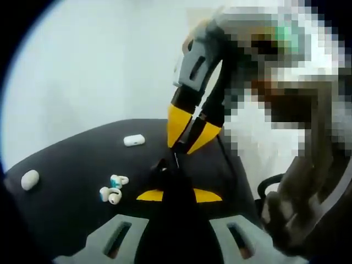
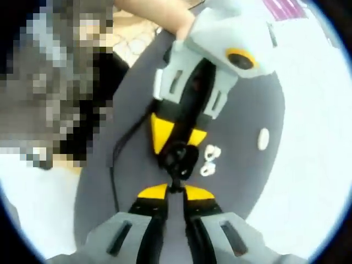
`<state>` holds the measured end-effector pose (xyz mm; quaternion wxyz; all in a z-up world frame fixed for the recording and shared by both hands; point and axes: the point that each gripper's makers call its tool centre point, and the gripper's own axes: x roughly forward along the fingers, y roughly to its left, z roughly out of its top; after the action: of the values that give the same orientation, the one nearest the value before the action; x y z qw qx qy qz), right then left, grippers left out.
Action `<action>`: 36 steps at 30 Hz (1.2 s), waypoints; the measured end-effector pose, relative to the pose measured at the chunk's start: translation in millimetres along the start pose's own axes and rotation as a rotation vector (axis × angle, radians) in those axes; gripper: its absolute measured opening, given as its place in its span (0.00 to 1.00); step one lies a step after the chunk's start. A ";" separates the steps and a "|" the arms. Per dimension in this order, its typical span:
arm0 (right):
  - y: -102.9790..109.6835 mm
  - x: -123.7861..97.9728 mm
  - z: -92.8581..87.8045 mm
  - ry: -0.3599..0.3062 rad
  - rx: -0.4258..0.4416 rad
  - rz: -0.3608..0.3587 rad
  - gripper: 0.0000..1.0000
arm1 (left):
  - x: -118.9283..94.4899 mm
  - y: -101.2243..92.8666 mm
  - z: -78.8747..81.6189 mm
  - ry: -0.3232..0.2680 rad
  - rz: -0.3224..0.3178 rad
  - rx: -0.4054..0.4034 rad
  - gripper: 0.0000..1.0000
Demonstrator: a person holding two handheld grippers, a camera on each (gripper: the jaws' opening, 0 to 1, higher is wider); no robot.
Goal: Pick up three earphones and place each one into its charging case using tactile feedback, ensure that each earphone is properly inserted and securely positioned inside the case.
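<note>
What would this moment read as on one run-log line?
left gripper: shut on black case | right gripper: shut on small dark piece at case | two white earphones: loose on mat

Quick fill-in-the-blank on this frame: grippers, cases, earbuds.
1. The left gripper is clamped on a ___ case.
2. The loose earbuds lying on the mat are ___ in colour.
3. The number of white cases on the mat is ___: the oblong case and the oval case by the mat's edge.
4. The right gripper, like the left, has jaw tips coloured ___.

Missing words: black; white; two; yellow.
</note>
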<state>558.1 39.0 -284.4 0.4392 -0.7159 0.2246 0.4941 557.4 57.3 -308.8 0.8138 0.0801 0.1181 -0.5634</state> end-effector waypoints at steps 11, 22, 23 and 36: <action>-1.2 3.0 2.4 0.076 -0.022 0.022 0.12 | -0.3 -0.4 0.1 0.000 -0.003 0.006 0.14; 1.3 3.3 13.7 0.032 0.029 0.050 0.12 | 2.2 -0.9 1.0 0.001 -0.003 0.003 0.14; 1.9 4.1 12.4 0.024 0.042 0.053 0.12 | 2.3 -2.3 0.5 0.001 -0.002 0.004 0.14; -2.4 3.8 -0.9 -0.224 0.163 0.009 0.10 | 4.5 -7.7 -0.5 -0.001 -0.001 0.022 0.14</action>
<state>562.0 40.0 -286.8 0.5159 -0.6173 0.2169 0.5529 551.7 50.6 -310.6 0.8125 0.0890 0.1115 -0.5652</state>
